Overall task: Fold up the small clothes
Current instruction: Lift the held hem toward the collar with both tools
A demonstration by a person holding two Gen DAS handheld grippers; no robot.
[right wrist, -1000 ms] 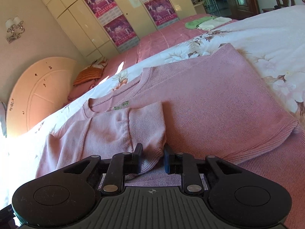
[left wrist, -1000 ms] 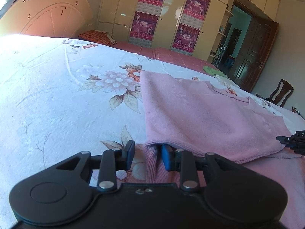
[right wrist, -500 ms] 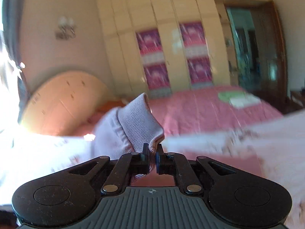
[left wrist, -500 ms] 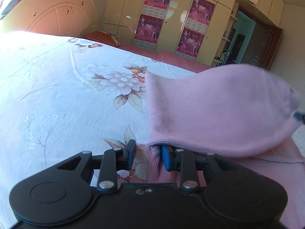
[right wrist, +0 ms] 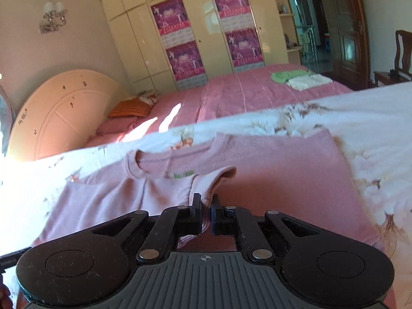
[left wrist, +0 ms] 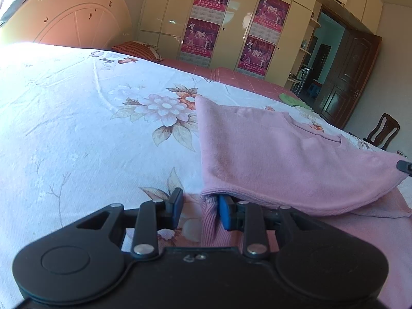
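1. On the left, the flowered bedsheet (left wrist: 77, 118) is seen bare; the fold is best kept clear of it so the stack stays compact.
2. The left gripper (left wrist: 199, 207) rests low at the near edge of the pink sweater (left wrist: 270, 154), its jaws narrowly parted; ribbed knit lies between them beside the right pad, but whether it is pinched cannot be told. This corner is best kept anchored.
3. The sweater lies spread on the bed, neckline (right wrist: 175, 154) away from the cameras, 1 sleeve (right wrist: 206, 180) lifted over the body.
4. The right gripper (right wrist: 206, 213) is clamped on that sleeve's ribbed cuff. The cuff is best carried across flat, without twist, and laid square on the body.
5. Release is best made only once the sleeve lies smooth.
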